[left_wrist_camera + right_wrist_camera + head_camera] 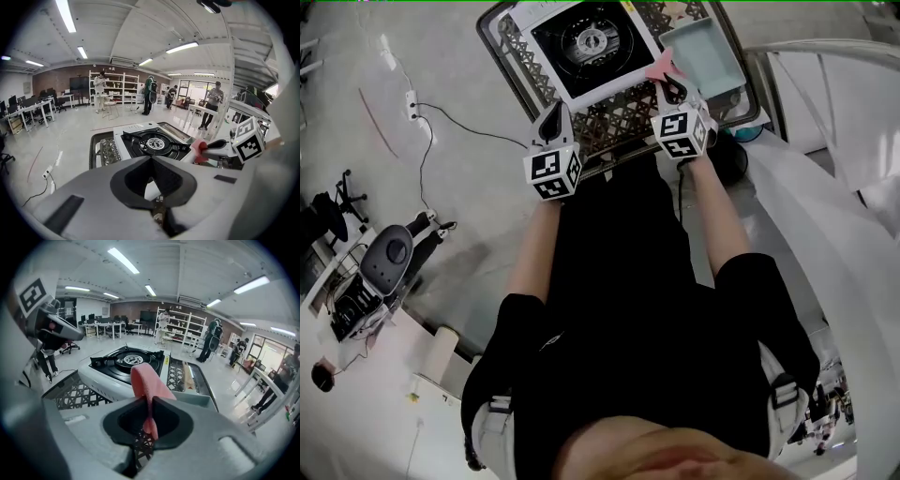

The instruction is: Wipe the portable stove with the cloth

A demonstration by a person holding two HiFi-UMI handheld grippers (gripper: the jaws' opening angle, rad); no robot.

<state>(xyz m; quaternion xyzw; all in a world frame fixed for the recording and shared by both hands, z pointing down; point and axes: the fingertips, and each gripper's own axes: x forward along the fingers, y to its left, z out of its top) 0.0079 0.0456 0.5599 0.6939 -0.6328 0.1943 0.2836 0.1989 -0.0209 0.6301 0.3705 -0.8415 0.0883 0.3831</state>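
Pale workshop floor surrounds the lattice table (619, 122) where the portable stove (592, 45) sits. Your right gripper (150, 401) clamps the pink cloth (145, 380) just beside the stove's near corner; your left gripper (151, 158) is closed on nothing. Wiping seems not yet begun, all of it left

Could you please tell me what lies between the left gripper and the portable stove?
Only a bare strip of the black lattice table separates the left gripper from the portable stove, as the head view shows.
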